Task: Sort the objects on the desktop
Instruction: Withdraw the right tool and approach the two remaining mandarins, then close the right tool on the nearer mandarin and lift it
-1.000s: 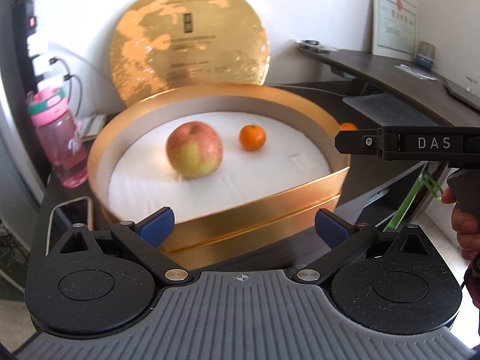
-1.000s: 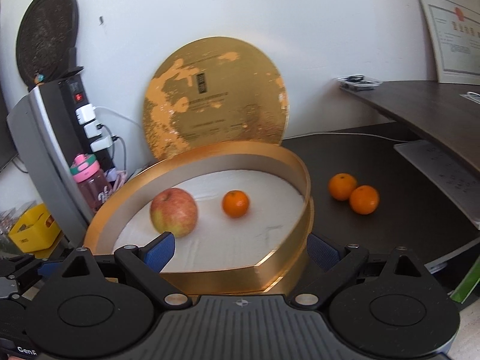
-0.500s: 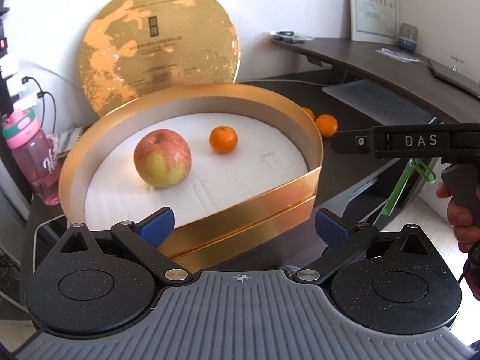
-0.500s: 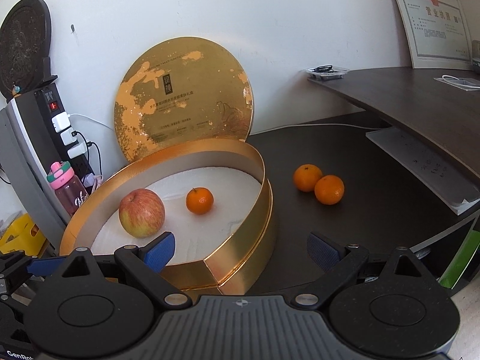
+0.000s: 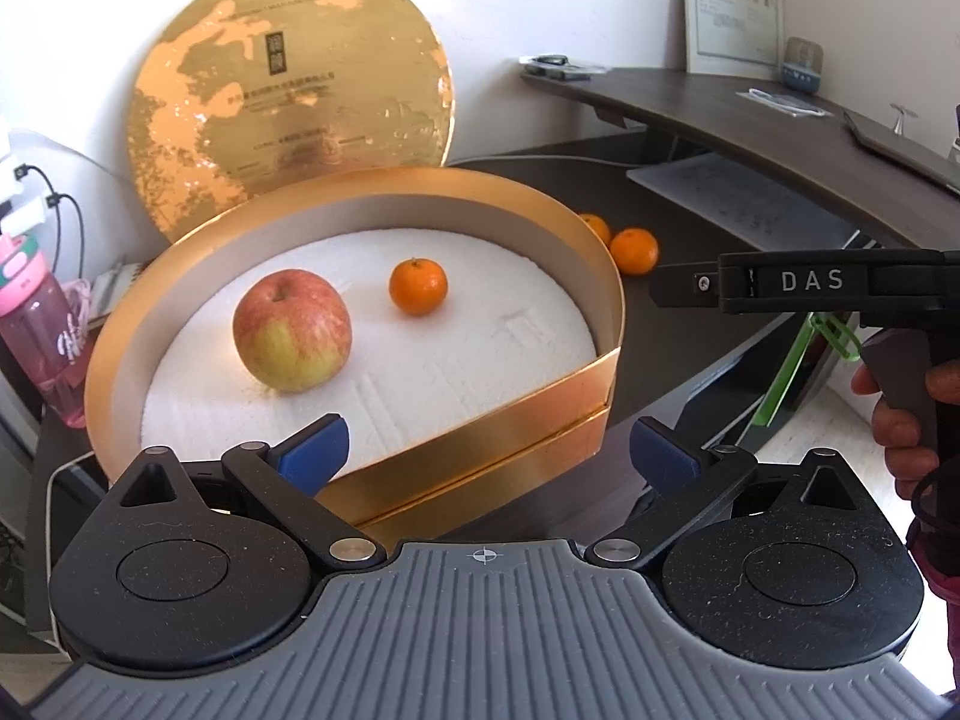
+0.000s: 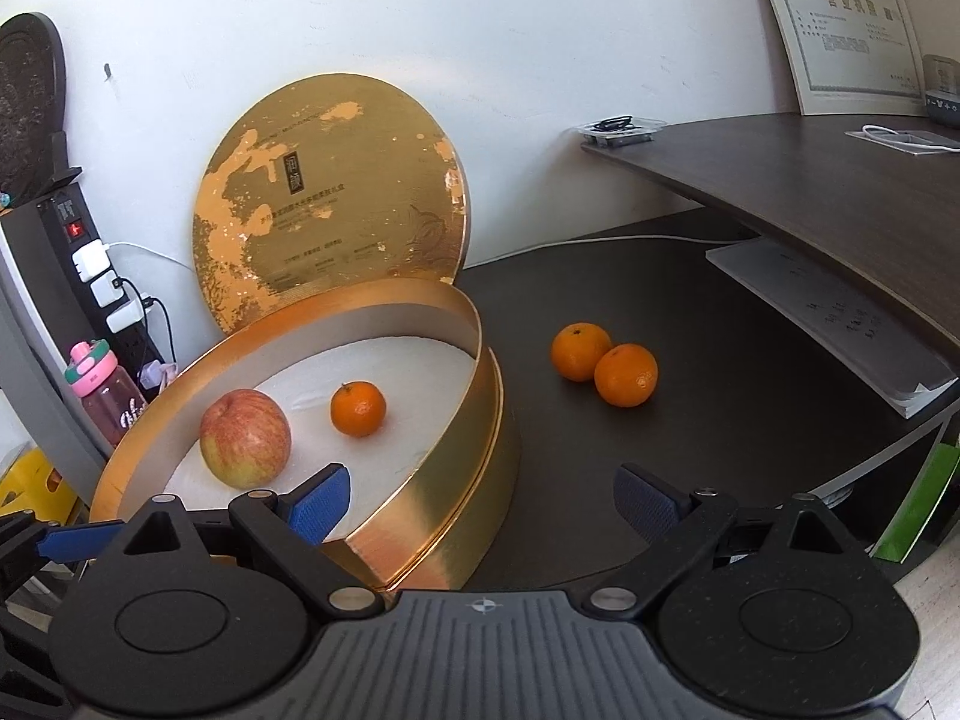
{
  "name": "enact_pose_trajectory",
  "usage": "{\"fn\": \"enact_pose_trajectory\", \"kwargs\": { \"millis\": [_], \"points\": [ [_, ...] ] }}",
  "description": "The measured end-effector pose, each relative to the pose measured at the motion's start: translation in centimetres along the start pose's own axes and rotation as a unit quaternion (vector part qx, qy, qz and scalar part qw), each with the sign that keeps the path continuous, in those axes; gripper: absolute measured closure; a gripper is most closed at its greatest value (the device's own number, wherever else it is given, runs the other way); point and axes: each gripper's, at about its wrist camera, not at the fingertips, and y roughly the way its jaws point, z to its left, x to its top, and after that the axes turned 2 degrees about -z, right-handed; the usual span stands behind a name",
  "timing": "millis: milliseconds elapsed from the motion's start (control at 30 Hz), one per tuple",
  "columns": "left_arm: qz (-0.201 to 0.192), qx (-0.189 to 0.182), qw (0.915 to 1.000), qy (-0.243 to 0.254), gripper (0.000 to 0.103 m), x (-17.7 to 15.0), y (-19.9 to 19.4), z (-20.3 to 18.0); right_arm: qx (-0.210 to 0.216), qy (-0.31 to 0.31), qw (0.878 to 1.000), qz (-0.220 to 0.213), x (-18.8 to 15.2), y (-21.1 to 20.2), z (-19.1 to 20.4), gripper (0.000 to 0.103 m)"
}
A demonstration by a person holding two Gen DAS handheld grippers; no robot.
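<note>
We see both claws spread, empty: left claw (image 5: 489, 453), right claw (image 6: 483, 495). Apple (image 6: 245, 439) and one mandarin (image 6: 358, 408) lie in gold box (image 6: 456, 480); two touching mandarins (image 6: 603, 367) sit on tabletop (image 6: 690, 450) beside it

The round box (image 6: 456, 498) is shown with gold walls and a white lining. The apple (image 6: 245, 439) inside it is red streaked with yellow-green; the mandarin (image 6: 358, 408) beside it is orange, as are the two mandarins (image 6: 603, 366) on the dark brown table (image 6: 690, 480). The lid (image 6: 330, 204) at the table's back edge is gold, mottled with paler patches. Blue pads (image 6: 318, 501) are carried on the black right gripper (image 6: 480, 501).
</note>
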Motion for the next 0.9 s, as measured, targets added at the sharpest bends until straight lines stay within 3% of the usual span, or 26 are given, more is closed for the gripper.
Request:
{"fn": "enact_pose_trajectory", "kwargs": {
  "millis": [300,433,567,900],
  "points": [
    [-0.001,-0.012,0.9999,-0.002,0.001,0.5,0.9,0.3,-0.038,-0.009,0.999,-0.020,1.2,1.4,-1.9,0.010],
    [-0.004,-0.015,0.9999,-0.002,0.001,0.8,1.4,0.2,-0.047,-0.009,0.998,-0.028,1.7,2.6,-3.3,0.027],
    [0.000,-0.014,0.9999,-0.001,0.001,0.9,2.0,0.1,-0.064,-0.037,0.997,-0.021,1.9,5.5,-4.2,0.034],
    [0.015,0.005,0.9998,-0.008,0.001,0.6,3.2,0.8,-0.095,-0.080,0.992,-0.001,2.7,12.9,-5.6,0.036]
  ]
}}
